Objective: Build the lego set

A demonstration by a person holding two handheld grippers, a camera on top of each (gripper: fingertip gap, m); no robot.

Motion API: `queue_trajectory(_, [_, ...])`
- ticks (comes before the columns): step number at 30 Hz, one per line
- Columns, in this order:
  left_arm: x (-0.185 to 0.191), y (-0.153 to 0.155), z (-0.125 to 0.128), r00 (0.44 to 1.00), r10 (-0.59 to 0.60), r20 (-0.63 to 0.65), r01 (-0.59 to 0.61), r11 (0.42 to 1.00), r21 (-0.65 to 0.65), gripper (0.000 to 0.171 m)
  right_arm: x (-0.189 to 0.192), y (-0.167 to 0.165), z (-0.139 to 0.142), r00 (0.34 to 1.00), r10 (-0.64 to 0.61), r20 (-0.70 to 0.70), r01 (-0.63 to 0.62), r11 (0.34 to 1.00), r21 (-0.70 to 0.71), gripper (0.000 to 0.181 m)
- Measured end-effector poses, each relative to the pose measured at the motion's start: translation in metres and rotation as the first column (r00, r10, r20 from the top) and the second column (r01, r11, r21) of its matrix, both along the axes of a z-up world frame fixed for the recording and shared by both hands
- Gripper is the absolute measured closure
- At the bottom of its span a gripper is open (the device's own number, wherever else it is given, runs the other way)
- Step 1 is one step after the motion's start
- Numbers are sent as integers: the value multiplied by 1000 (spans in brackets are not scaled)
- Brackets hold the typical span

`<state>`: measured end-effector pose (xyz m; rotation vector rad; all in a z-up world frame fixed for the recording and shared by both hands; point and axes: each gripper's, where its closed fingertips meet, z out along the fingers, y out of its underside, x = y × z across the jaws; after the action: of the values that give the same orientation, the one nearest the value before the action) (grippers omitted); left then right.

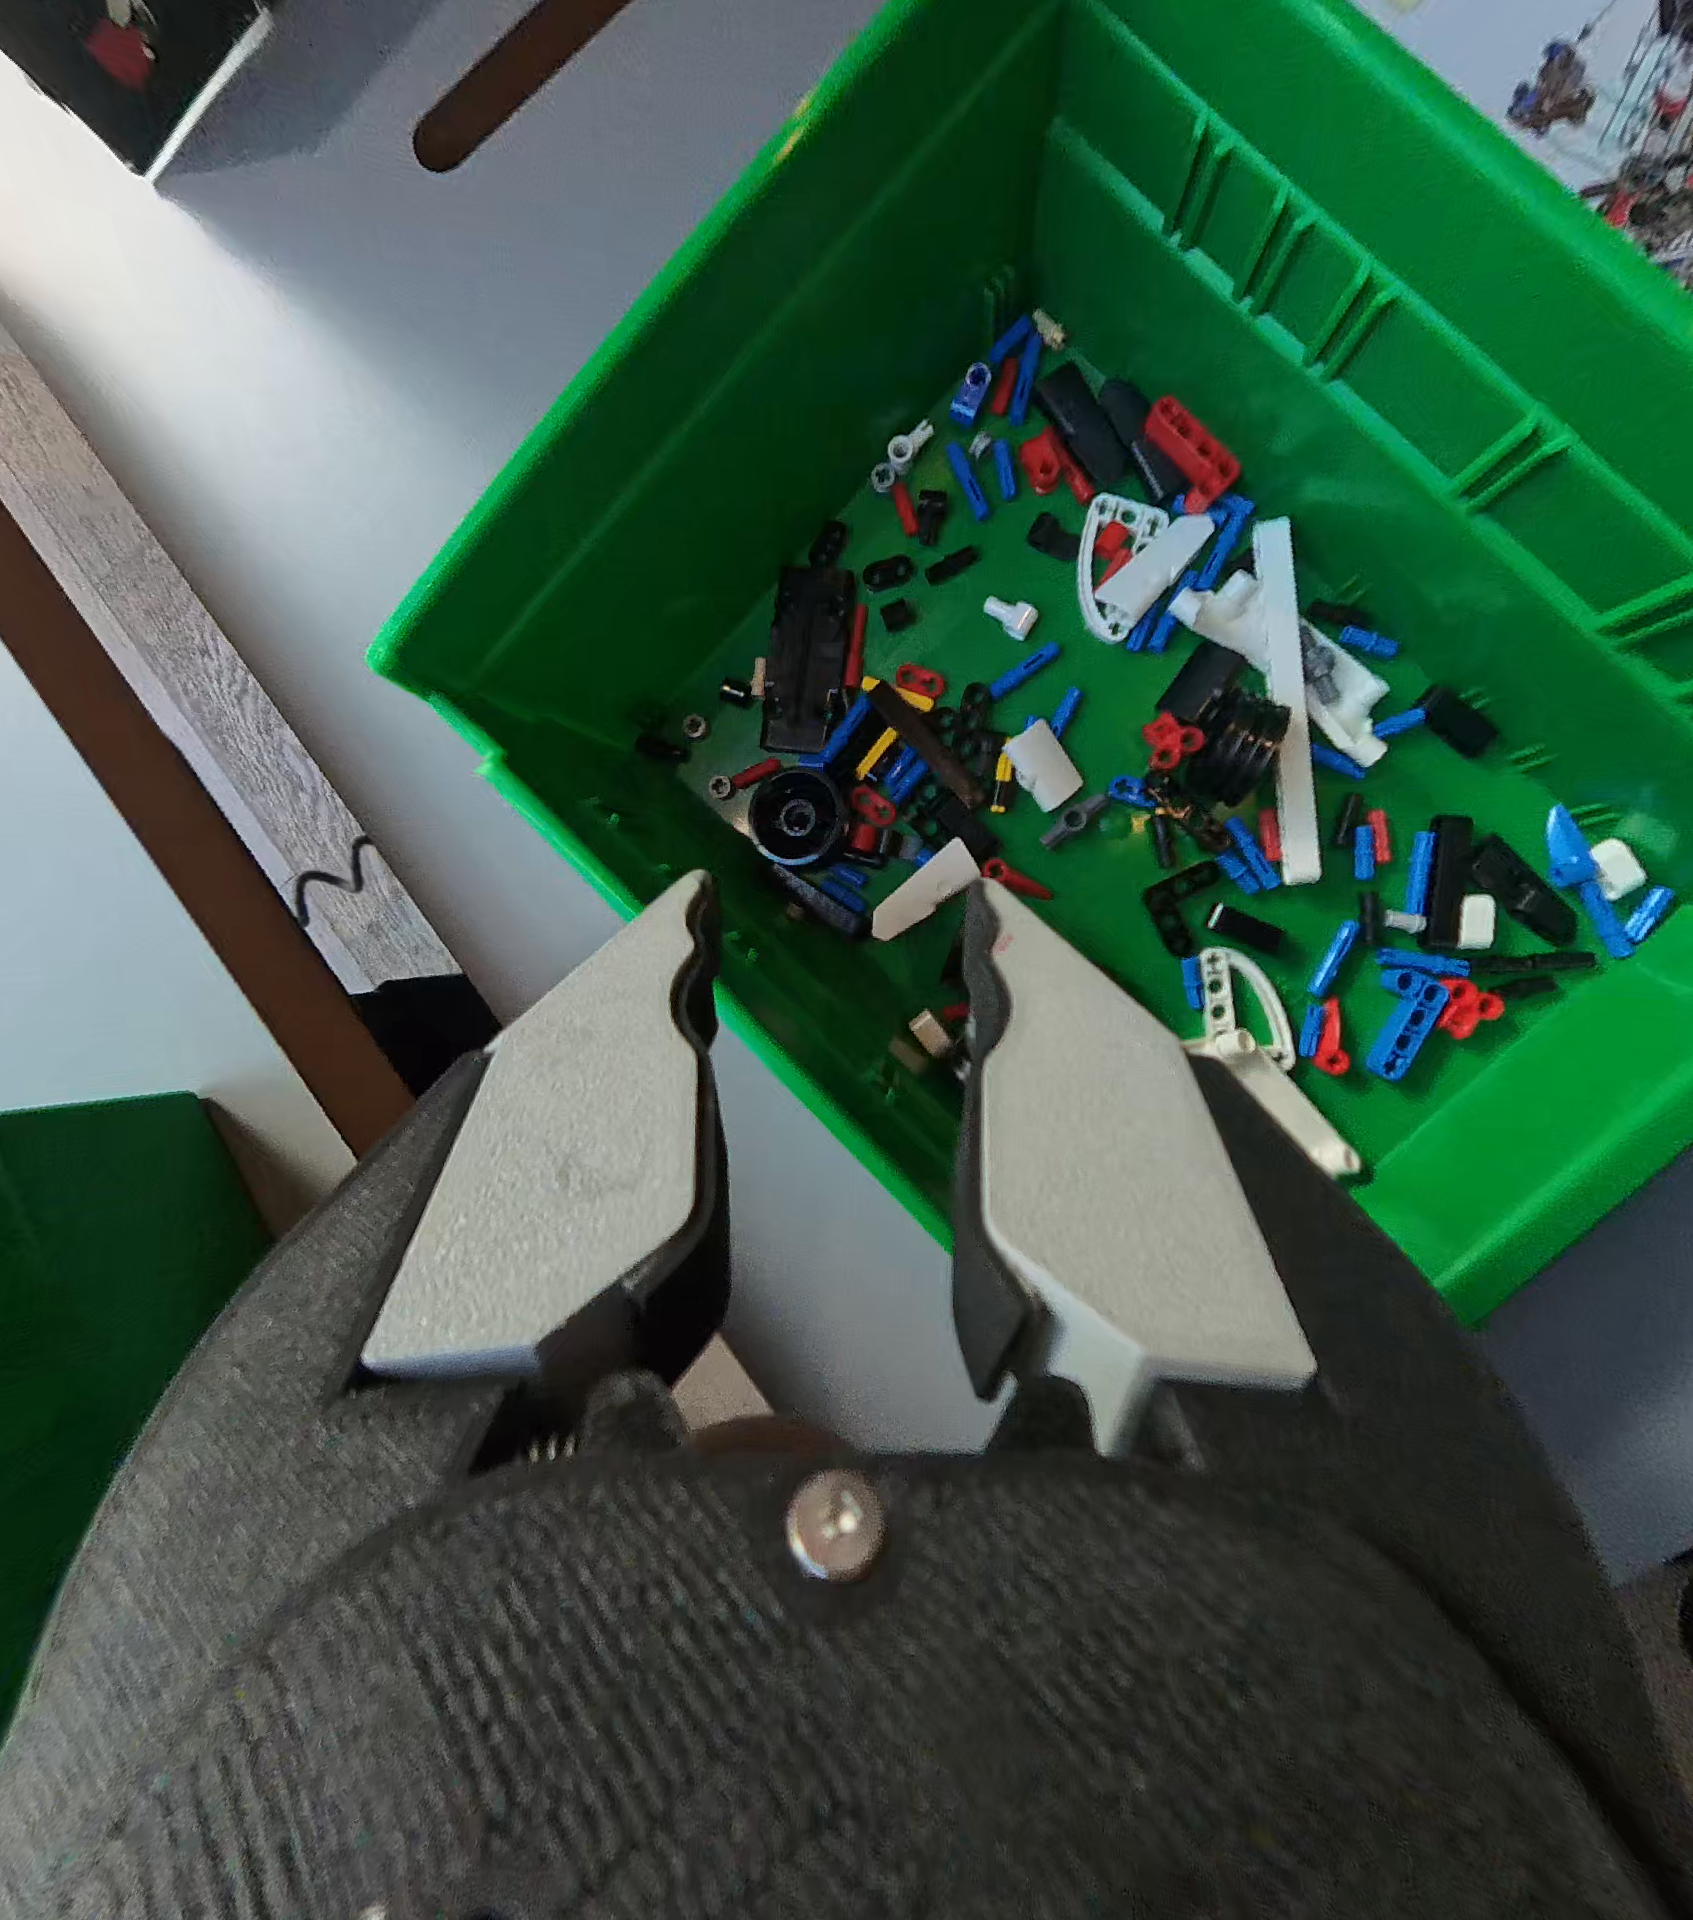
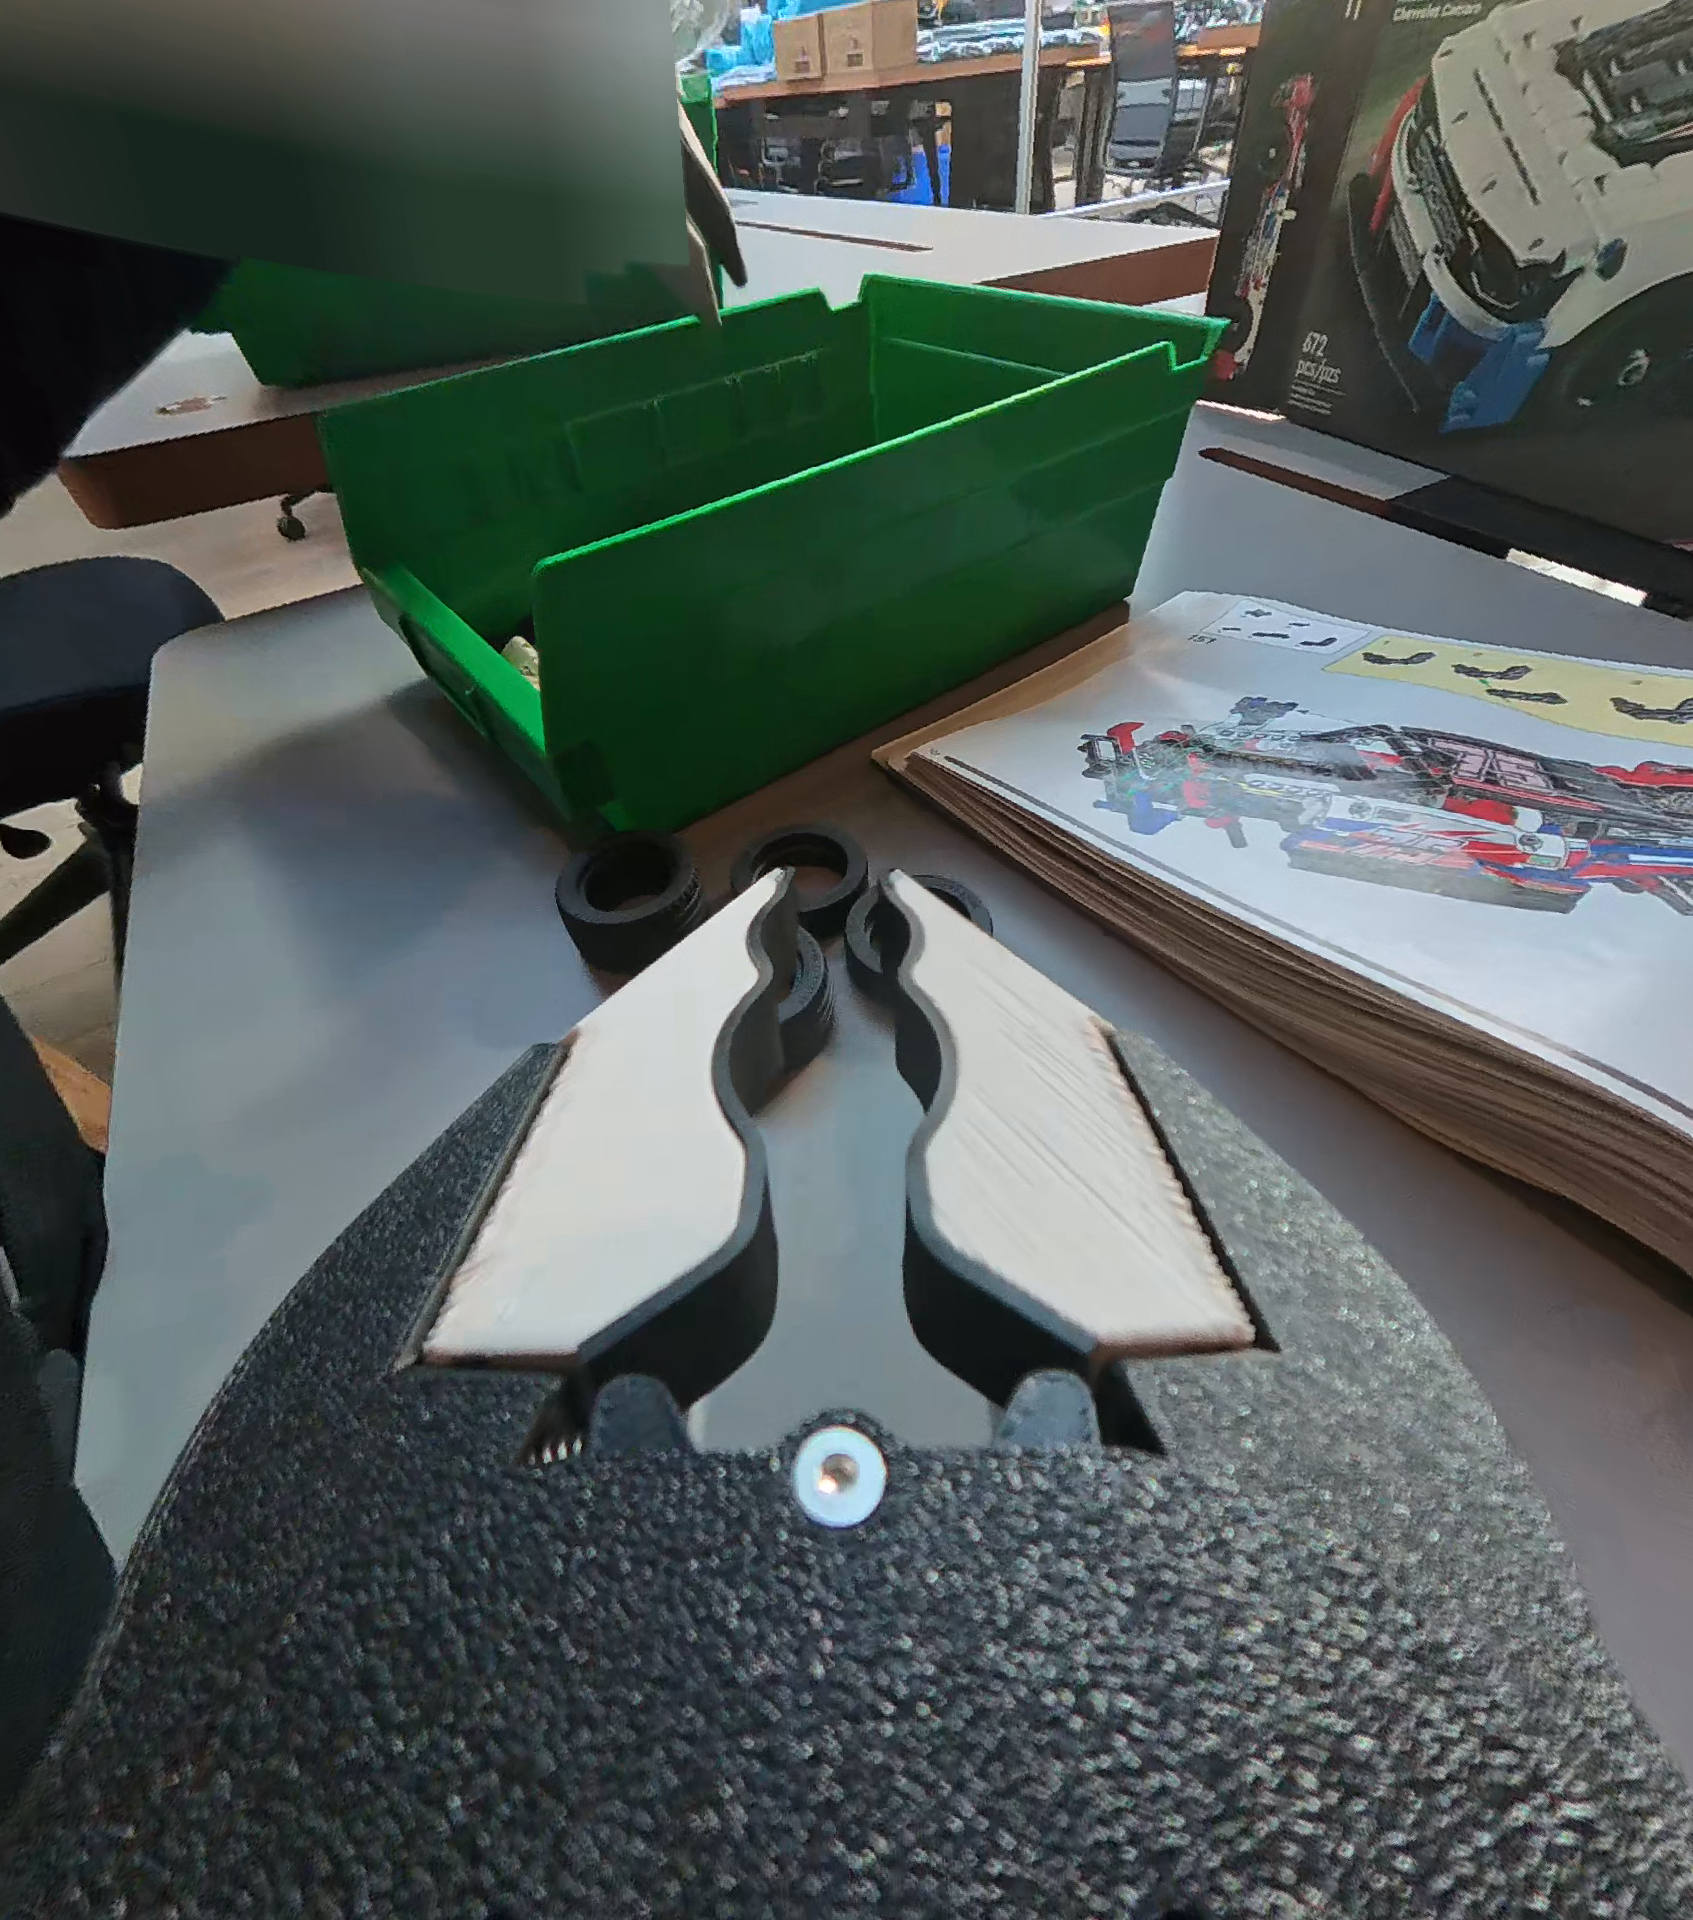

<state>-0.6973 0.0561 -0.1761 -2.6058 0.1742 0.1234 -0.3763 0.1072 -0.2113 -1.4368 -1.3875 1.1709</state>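
Note:
My left gripper (image 1: 842, 902) is open and empty, hovering over the near corner of a green bin (image 1: 551, 582). The bin holds many loose Lego pieces: a black wheel hub (image 1: 798, 821), a long white beam (image 1: 1286, 717), and blue, red and black pins. My right gripper (image 2: 834, 886) is narrowly open, low over the grey table. Several black tyres lie at its tips: one (image 2: 809, 992) sits in the gap against the left finger and is partly hidden, another (image 2: 626, 899) lies to the left. The green bin (image 2: 821, 644) stands just beyond them.
An open instruction booklet (image 2: 1341, 883) lies to the right of the tyres, with the set's box (image 2: 1548, 229) upright behind it. An office chair (image 2: 21, 665) is at the table's left edge. A second green bin (image 2: 322, 332) stands farther back. Some 35 centimeters of space lies between my two pairs of fingers.

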Motion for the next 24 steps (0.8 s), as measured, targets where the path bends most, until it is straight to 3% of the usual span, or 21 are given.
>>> queue_trajectory(3, [0,8,-1,998,49,45,-50,998,41,124,-3,3,-1,1000,-2,9,2,1000,-3,167])
queue_trajectory(7, [-16,11,-11,995,94,-11,-94,995,18,124,-6,5,-3,1000,-5,18,5,1000,0,167])
queue_trajectory(24, [-32,29,-11,991,133,2,-133,988,84,128,-7,7,-5,999,-12,31,12,1000,-6,167])
